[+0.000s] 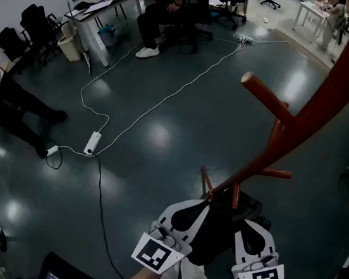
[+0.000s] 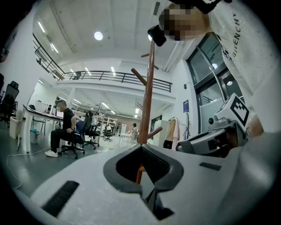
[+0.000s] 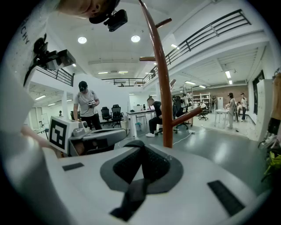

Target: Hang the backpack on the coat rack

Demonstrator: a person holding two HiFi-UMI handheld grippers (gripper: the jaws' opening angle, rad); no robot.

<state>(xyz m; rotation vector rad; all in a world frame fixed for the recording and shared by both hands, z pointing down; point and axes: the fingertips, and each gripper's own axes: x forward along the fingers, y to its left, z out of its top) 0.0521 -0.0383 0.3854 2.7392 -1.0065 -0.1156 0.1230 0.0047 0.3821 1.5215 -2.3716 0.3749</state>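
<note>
The red-brown coat rack (image 1: 335, 80) leans across the head view from top right down to the bottom middle, with a long peg (image 1: 266, 98) and short low pegs (image 1: 236, 195). The black backpack (image 1: 221, 232) hangs bunched against the pole by those low pegs; whether it rests on one I cannot tell. My left gripper (image 1: 196, 207) and right gripper (image 1: 251, 229) flank it, both shut. A black strap (image 2: 154, 205) sits pinched in the left gripper (image 2: 142, 152), with the pole (image 2: 146, 101) just beyond. Another black strap (image 3: 131, 198) runs through the right gripper (image 3: 141, 148), the rack pole (image 3: 164, 101) close ahead.
A white power strip (image 1: 92, 143) and white cable (image 1: 167, 96) lie on the dark floor, with a black cable (image 1: 102, 215) running toward me. People sit on office chairs at desks (image 1: 103, 5) at the back; another person (image 1: 0, 103) sits at the left.
</note>
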